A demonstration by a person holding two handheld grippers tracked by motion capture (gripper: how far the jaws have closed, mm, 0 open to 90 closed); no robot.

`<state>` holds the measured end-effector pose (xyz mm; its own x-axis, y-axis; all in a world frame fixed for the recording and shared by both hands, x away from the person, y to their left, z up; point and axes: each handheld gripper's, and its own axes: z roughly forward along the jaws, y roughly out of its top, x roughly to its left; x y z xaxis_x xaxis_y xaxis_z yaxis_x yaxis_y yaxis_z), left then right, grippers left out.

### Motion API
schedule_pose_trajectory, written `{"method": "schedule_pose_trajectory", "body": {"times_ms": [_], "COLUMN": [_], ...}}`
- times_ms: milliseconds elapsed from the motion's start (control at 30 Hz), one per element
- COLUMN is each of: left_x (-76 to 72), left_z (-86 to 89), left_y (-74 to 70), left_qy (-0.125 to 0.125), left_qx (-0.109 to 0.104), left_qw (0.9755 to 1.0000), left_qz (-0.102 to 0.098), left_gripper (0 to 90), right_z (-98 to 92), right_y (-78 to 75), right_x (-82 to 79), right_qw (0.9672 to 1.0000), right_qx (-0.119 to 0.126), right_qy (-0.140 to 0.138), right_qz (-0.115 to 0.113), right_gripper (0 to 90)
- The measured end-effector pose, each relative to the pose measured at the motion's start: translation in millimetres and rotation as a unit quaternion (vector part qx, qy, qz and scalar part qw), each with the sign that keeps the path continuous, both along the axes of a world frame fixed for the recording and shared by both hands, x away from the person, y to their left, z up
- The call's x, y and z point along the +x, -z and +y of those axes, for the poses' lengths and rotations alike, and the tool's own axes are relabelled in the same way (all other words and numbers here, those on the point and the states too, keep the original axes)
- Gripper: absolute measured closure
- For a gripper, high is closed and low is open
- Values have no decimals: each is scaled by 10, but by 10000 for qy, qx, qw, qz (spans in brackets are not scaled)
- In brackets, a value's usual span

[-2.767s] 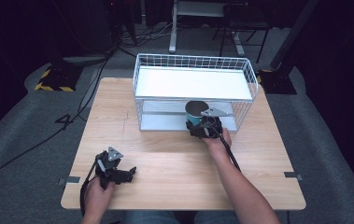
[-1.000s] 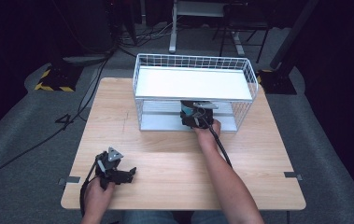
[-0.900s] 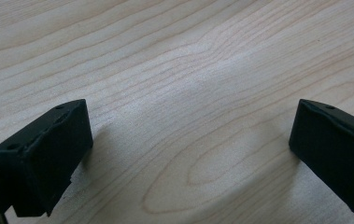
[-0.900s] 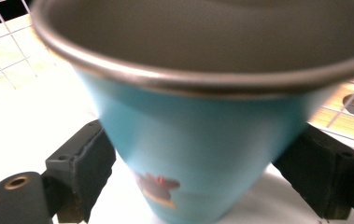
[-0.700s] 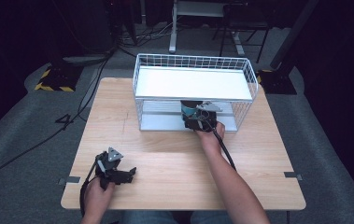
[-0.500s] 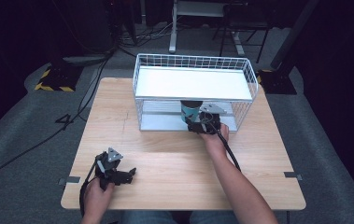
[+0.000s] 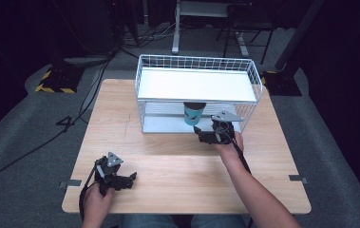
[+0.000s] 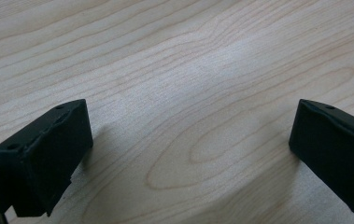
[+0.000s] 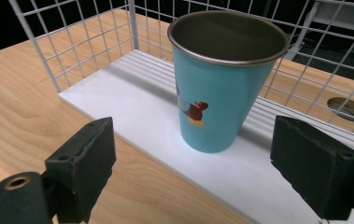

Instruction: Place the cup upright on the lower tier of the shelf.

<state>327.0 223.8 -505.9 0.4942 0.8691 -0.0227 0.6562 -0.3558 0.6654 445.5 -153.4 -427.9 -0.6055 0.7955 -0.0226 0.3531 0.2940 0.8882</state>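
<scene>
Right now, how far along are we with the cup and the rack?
Done: the blue cup stands upright on the lower shelf of the white wire rack. In hand: nothing; the right gripper is open just in front of the cup, jaws apart from it. The left gripper rests open over the table. Left: probably just pulling the right hand clear.

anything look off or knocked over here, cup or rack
Nothing stands out. The blue cup stands upright on the white lower shelf of the wire rack, no spill or dent visible. The right gripper is open in front of the cup, apart from it.
</scene>
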Motion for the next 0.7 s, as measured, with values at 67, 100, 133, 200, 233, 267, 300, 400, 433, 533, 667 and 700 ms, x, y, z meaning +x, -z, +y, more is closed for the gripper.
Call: {"method": "schedule_pose_trajectory", "body": {"times_ms": [67,100,133,200,233,267,300,400,433,533,667,700], "left_x": [0,0,0,0,1,1,2,2,2,2,9,11], "left_z": [0,0,0,0,0,0,1,1,1,1,6,4], "left_y": [0,0,0,0,0,0,0,0,0,-1,-3,-1], "left_qy": [0,0,1,-1,2,4,5,7,4,4,36,26], "left_qx": [1,1,0,3,1,1,2,3,3,3,18,-9], "left_qw": [10000,10000,10000,10000,10000,10000,10000,10000,10000,10000,10000,10000], "left_qz": [-1,-1,-1,-2,0,-2,0,0,3,4,8,16], "left_gripper": [0,0,0,0,0,0,0,0,0,0,0,0], "right_z": [-42,-75,-97,-167,-193,-238,-274,-387,-428,-541,-752,-802], "right_y": [-29,-47,-58,-88,-97,-112,-123,-154,-162,-181,-194,-194], "right_x": [-50,-90,-114,-175,-194,-226,-252,-337,-362,-432,-547,-576], "right_qw": [10000,10000,10000,10000,9999,9999,9999,9998,9998,9998,9996,9996], "right_qx": [-23,7,11,31,61,89,104,113,87,-30,9,8], "right_qy": [-33,-39,-43,-76,-81,-96,-116,-143,-164,-181,-249,-236], "right_qz": [-4,-22,-27,-29,-23,0,3,-14,-9,-4,126,145], "right_gripper": [147,147,147,147,147,147,147,148,148,152,156,155]}}
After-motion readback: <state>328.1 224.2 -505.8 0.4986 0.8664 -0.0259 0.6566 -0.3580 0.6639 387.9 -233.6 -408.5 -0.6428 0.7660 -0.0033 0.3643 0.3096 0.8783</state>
